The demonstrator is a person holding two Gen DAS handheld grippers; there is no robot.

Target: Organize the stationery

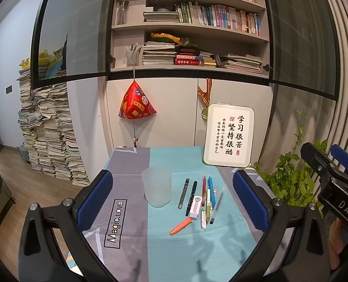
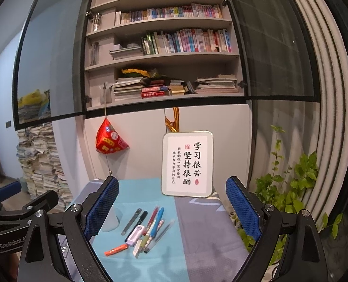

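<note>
Grippers (image 1: 174,199) (image 2: 171,213) agape above pens (image 1: 208,195)

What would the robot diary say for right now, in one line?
stage: start | left gripper: open, empty | right gripper: open, empty | cup: upright, empty | pens: loose on cloth

A translucent plastic cup (image 1: 157,186) stands upright and empty on the bench. At its 3 o'clock, pens (image 1: 210,193), a black marker (image 1: 191,198) and a white-lilac eraser (image 1: 195,208) lie clustered; an orange pen (image 1: 180,226) lies apart at 5 o'clock.
</note>
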